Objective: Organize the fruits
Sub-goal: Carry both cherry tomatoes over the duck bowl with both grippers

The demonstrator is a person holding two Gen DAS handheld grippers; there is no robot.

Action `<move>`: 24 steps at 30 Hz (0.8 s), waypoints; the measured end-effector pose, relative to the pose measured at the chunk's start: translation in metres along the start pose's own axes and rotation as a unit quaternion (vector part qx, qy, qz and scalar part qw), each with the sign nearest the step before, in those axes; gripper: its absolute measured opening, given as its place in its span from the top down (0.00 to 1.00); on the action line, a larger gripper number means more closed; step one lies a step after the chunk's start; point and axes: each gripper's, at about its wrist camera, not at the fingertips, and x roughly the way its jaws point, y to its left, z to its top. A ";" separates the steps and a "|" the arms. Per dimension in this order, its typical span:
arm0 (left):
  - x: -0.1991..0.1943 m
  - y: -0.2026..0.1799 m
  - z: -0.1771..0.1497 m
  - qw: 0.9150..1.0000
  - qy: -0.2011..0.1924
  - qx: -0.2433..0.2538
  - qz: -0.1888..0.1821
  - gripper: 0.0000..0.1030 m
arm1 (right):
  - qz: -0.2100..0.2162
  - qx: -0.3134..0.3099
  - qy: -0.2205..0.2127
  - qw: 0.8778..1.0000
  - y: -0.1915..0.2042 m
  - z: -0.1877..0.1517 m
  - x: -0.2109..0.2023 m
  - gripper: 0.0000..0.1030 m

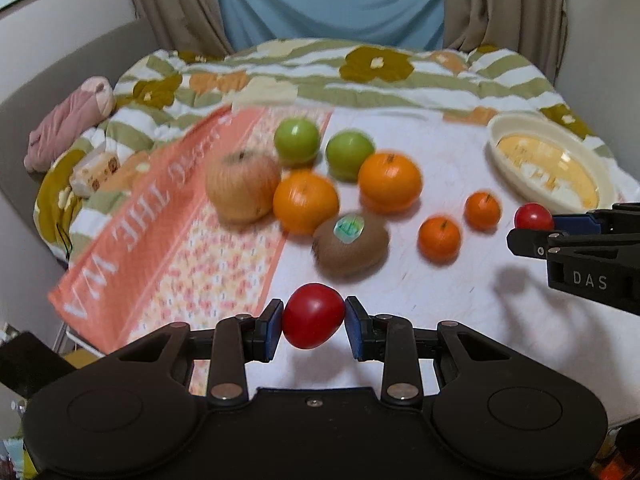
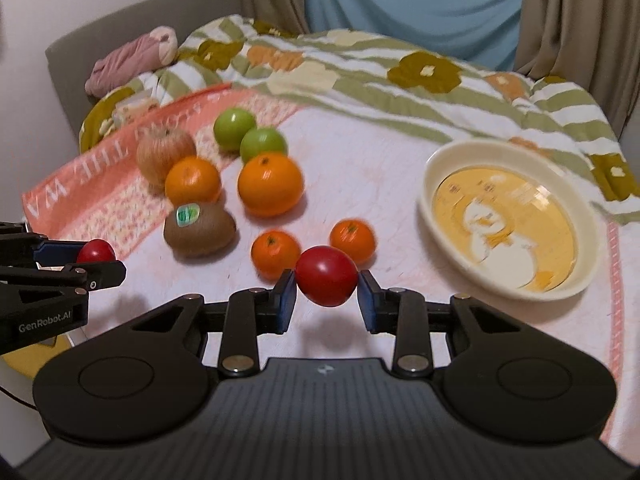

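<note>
My left gripper (image 1: pixel 314 326) is shut on a red tomato (image 1: pixel 314 321) and holds it above the white cloth, near the kiwi (image 1: pixel 351 245). My right gripper (image 2: pixel 327 292) is shut on another red tomato (image 2: pixel 326 275), in front of two small oranges (image 2: pixel 275 254). Each gripper shows from the side in the other view, the right gripper (image 1: pixel 532 226) and the left gripper (image 2: pixel 98 260), each with its tomato. Two large oranges (image 1: pixel 390 183), two green apples (image 1: pixel 297 142) and a reddish apple (image 1: pixel 243 185) lie in a cluster. An empty cream bowl (image 2: pixel 440 168) stands at the right.
A pink patterned cloth (image 1: pixel 160 240) lies at the left under part of the fruit. A flowered quilt (image 1: pixel 360 76) covers the far side. A pink bundle (image 1: pixel 68 124) and a small packet (image 1: pixel 94 172) lie at far left. Curtains hang behind.
</note>
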 end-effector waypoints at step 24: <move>-0.036 -0.089 0.145 0.979 -0.113 0.120 -0.121 0.65 | -0.131 0.090 -0.067 0.985 -0.124 0.079 -0.085 0.53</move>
